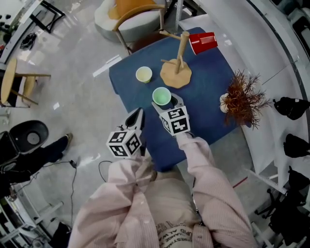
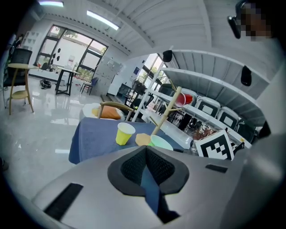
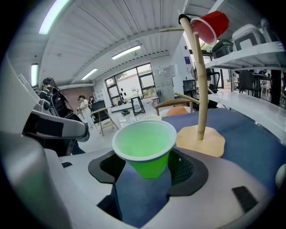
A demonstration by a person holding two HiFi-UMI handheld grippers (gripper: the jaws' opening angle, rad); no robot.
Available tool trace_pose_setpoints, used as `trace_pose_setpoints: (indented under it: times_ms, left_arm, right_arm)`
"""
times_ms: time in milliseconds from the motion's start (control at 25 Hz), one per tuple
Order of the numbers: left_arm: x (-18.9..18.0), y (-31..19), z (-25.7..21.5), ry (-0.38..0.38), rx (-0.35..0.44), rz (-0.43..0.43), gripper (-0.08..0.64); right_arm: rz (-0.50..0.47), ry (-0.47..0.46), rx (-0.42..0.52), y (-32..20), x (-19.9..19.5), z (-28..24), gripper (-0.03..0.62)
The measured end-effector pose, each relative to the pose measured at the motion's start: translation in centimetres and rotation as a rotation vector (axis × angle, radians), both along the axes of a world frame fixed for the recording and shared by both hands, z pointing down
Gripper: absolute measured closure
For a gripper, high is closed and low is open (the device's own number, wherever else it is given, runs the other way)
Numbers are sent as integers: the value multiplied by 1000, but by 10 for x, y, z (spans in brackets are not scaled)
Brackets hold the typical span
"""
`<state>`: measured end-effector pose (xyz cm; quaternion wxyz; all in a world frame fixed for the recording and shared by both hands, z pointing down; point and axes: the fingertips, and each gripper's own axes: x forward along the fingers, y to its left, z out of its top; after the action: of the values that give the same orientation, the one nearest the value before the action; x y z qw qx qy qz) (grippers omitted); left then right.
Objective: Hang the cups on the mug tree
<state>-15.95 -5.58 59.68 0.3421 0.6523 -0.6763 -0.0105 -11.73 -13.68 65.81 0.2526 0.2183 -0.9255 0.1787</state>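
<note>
A wooden mug tree (image 1: 178,63) stands at the back of the blue table (image 1: 208,92), and a red cup (image 1: 203,42) hangs on its right-hand peg. A yellow cup (image 1: 144,74) stands upright to the tree's left. My right gripper (image 1: 167,102) is shut on a green cup (image 1: 162,96), upright and lifted just in front of the tree's base. In the right gripper view the green cup (image 3: 145,145) sits between the pads, with the tree (image 3: 199,89) and the red cup (image 3: 211,25) beyond. My left gripper (image 1: 137,116) hovers shut and empty over the table's front left.
A dried reddish plant (image 1: 242,99) stands at the table's right edge. An upholstered chair (image 1: 131,14) sits behind the table and a wooden stool (image 1: 14,80) stands on the floor to the left. White shelving runs along the right side.
</note>
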Motion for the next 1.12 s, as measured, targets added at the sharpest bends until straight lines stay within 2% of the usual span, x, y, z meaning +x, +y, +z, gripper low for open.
trace_pose_setpoints:
  times_ms: [280,640,880,1120]
  left_arm:
    - [23,13,-28,-22,42,1,561]
    - [32,21,-67,-59,121,-1,561]
    - [27,22,-83,-91,149,26,561]
    - [21,12,-89,-86,159,70,561]
  right_arm:
    - [-5,-5,-13,5,32,-27,304]
    - [-31,-26,-45,4,47,-63,304]
    - [-5,10,-70,-2,55,-75,304]
    - [9,59,-93,-10,60,-80,304]
